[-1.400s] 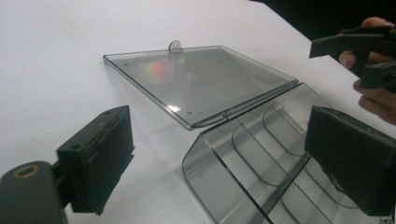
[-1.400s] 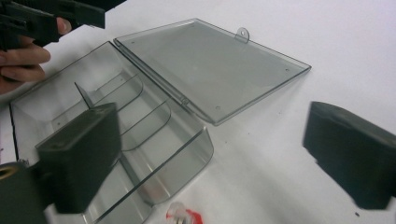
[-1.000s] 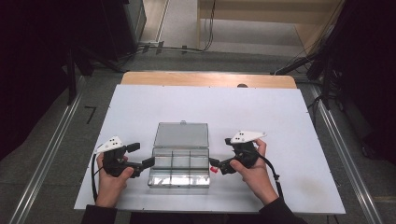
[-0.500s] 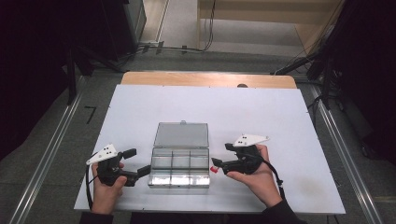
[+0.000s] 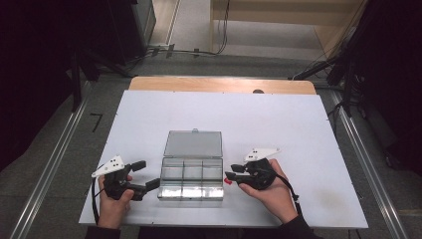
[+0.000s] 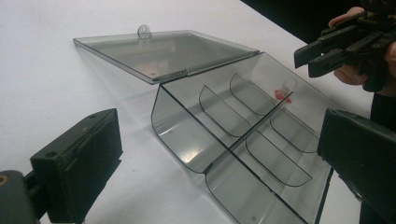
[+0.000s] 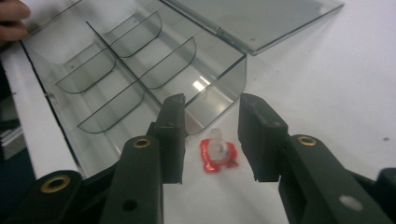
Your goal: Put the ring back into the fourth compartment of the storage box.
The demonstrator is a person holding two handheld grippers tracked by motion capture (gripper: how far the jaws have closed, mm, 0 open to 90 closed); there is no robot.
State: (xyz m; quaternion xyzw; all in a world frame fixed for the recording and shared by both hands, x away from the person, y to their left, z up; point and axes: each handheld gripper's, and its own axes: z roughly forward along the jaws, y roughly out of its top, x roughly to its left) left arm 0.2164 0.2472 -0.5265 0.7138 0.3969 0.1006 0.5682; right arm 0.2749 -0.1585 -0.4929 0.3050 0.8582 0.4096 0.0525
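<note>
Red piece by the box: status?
Right gripper closing around red piece, pads not touching yet. Left gripper open beside clear box, lid open. Nothing in the way.

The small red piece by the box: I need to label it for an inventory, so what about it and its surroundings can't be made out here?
- Red piece: a clear part sits on it; what it is stays unclear. In the high view it is too small.
- Right gripper: jaws have just been closing around the piece; contact can't be confirmed.
- Clear box: near corner cut by the left gripper view's bottom edge, its right side hidden behind the left gripper jaw.
</note>
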